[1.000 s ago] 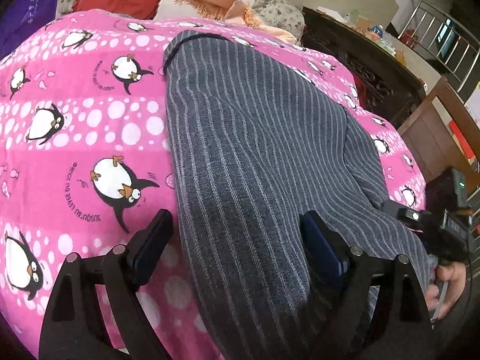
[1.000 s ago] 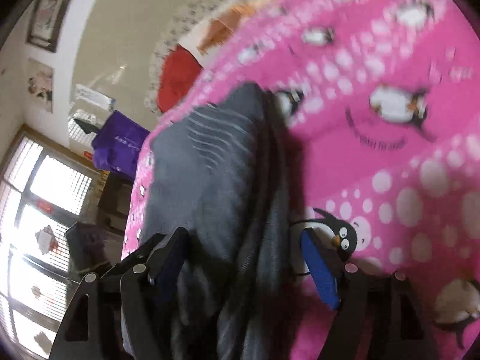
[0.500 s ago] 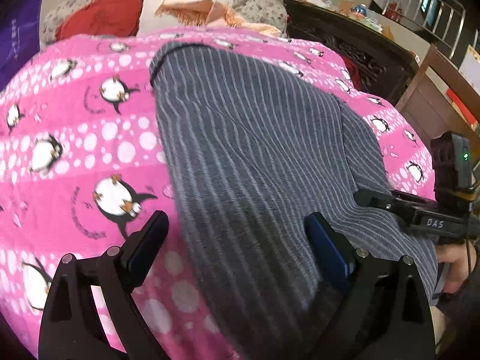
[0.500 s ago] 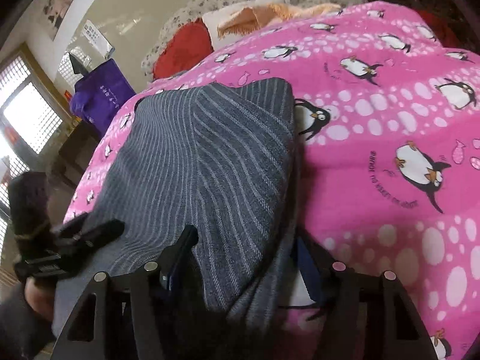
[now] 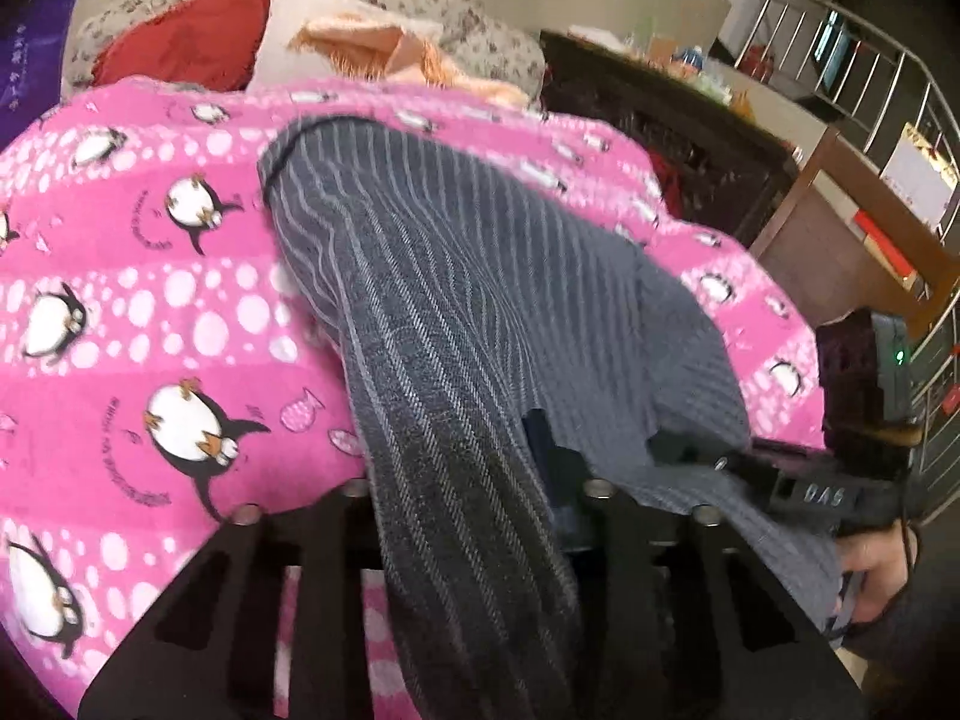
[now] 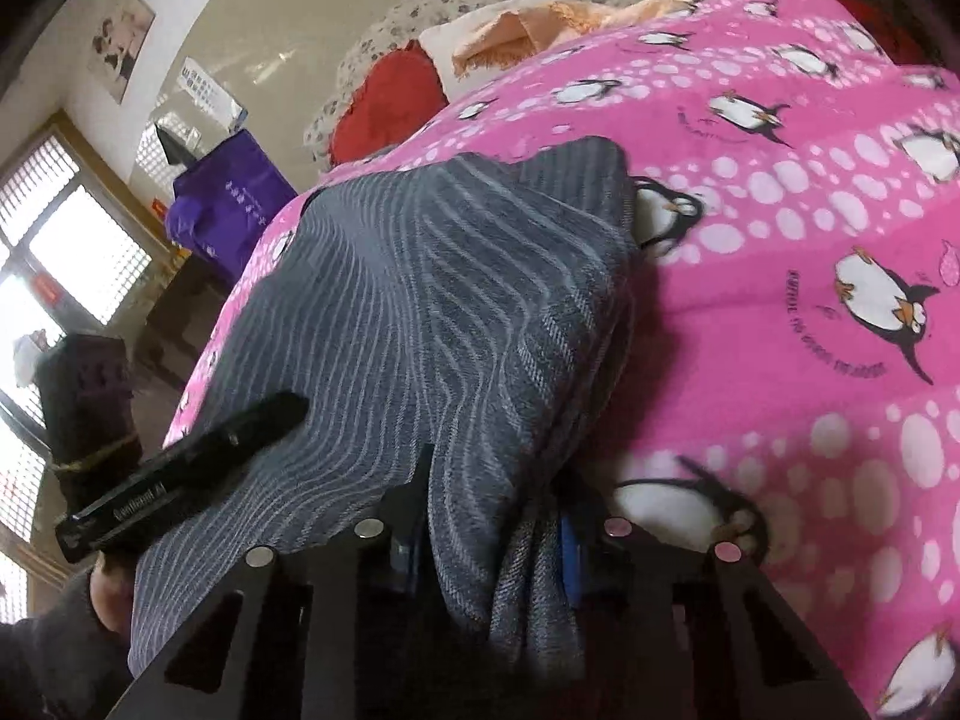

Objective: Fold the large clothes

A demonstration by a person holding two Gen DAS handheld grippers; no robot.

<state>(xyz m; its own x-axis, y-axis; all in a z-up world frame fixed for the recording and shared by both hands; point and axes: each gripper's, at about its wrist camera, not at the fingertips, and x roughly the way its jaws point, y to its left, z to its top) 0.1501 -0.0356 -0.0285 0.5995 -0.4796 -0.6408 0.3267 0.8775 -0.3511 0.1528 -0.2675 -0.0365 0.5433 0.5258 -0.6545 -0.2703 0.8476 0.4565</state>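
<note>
A large grey garment with thin pale stripes point(image 5: 432, 312) lies lengthwise on a pink penguin-print blanket point(image 5: 138, 312). My left gripper point(image 5: 468, 480) is shut on the garment's near edge, and the cloth bunches between its jaws. The right gripper point(image 5: 798, 480) shows at the right of the left wrist view, with cloth draped over it. In the right wrist view, my right gripper point(image 6: 492, 516) is shut on a thick fold of the same garment point(image 6: 432, 300). The left gripper point(image 6: 186, 468) rests on the cloth at the left there.
Red point(image 5: 186, 48), white and orange pillows point(image 5: 360, 42) lie at the head of the bed. Dark wooden furniture point(image 5: 660, 114) and a metal rail point(image 5: 900, 108) stand to the right. A purple bag point(image 6: 228, 192) and windows point(image 6: 66, 240) are on the left side.
Both grippers have closed on the garment's near edge, where they stood open around it before. The cloth now bunches up and lifts at the near end.
</note>
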